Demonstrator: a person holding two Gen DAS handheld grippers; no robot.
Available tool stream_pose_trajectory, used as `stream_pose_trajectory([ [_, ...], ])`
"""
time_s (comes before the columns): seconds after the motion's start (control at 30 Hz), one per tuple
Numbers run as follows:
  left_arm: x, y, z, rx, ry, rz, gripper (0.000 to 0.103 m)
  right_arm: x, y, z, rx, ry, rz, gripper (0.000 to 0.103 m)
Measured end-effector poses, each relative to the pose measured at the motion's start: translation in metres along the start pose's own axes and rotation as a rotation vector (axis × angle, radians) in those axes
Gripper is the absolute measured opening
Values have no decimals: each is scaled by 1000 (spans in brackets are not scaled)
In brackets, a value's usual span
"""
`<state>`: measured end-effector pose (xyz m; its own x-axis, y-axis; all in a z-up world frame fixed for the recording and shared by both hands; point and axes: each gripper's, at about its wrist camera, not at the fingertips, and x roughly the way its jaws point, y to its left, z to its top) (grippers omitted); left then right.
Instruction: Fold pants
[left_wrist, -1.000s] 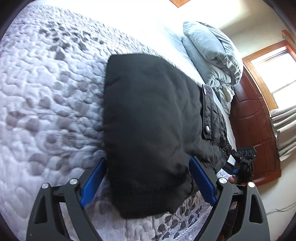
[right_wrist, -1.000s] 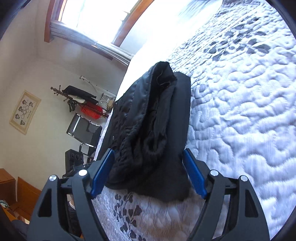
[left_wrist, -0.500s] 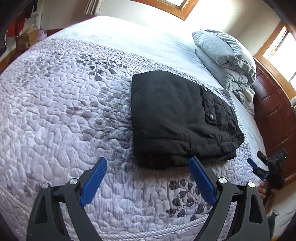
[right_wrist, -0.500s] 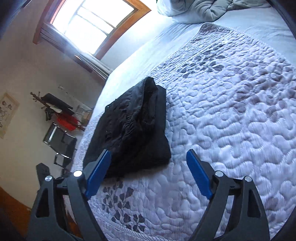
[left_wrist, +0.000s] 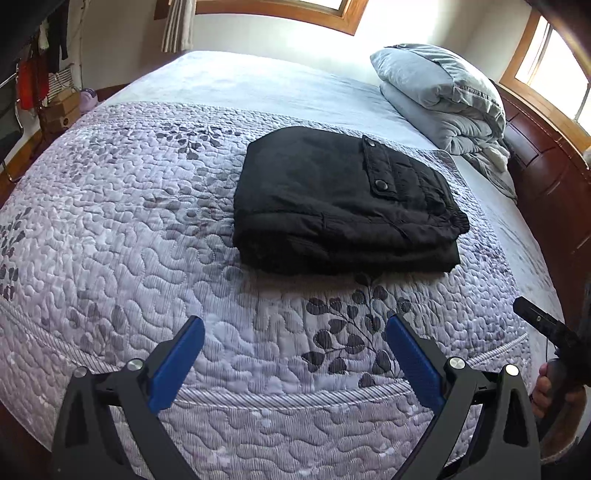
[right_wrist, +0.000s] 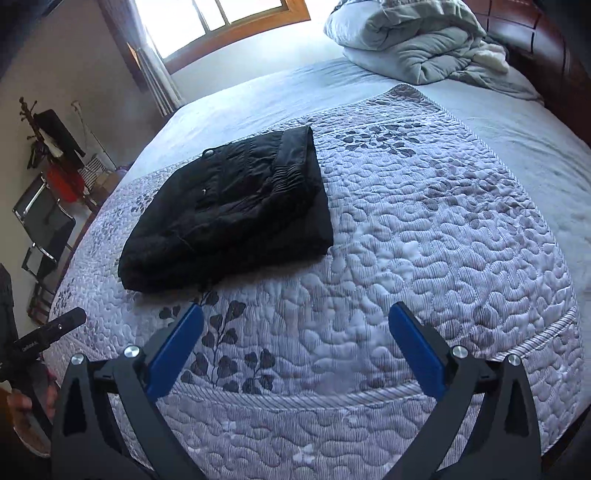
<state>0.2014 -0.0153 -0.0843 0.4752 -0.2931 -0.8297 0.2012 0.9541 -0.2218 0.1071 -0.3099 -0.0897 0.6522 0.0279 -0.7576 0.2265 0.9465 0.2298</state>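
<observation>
Black pants (left_wrist: 332, 199) lie folded in a thick rectangular bundle on the quilted bed cover (left_wrist: 129, 229), a snap pocket flap on top. In the right wrist view the same pants (right_wrist: 236, 206) sit left of centre. My left gripper (left_wrist: 295, 332) hangs over the quilt near the bed's front edge, well back from the bundle; its jaws are opening wide with nothing between them. My right gripper (right_wrist: 295, 319) is likewise back from the pants, jaws opening, nothing between its blue pads (right_wrist: 413, 347).
A folded grey duvet (left_wrist: 443, 96) lies at the head of the bed by the dark wooden headboard (left_wrist: 546, 177). A chair and clothes rack (right_wrist: 48, 192) stand beside the bed. A hand holding the other gripper's handle (left_wrist: 554, 384) shows at the right edge.
Both grippers pulled back and up from the pants, which lay between their jaws a second ago. The bundle now rests free on the quilt, farther away in both views.
</observation>
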Motion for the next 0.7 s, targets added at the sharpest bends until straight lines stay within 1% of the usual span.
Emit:
stream_pose_trajectory([
  [0.17,-17,-18,-11,64,-10,21,99,-18,29,-10,-65,-24,-64,100],
  [0.23,-25,-22,-14,68,-17,26,99,-23,34,-11,-74,-26,-70,100],
  [0.4,-46,-26,-18,65,-71,21,99,-36,48,-16,-104,-41,-95,100],
  [0.5,-62,-27,-21,49,-134,14,99,-50,58,-18,-122,-69,-87,100],
  [0.63,-80,-23,-26,-23,-195,-41,99,-68,66,-18,-141,-128,-70,100],
  [0.7,-87,-22,-28,-45,-229,-47,99,-76,71,-19,-154,-165,-71,100],
])
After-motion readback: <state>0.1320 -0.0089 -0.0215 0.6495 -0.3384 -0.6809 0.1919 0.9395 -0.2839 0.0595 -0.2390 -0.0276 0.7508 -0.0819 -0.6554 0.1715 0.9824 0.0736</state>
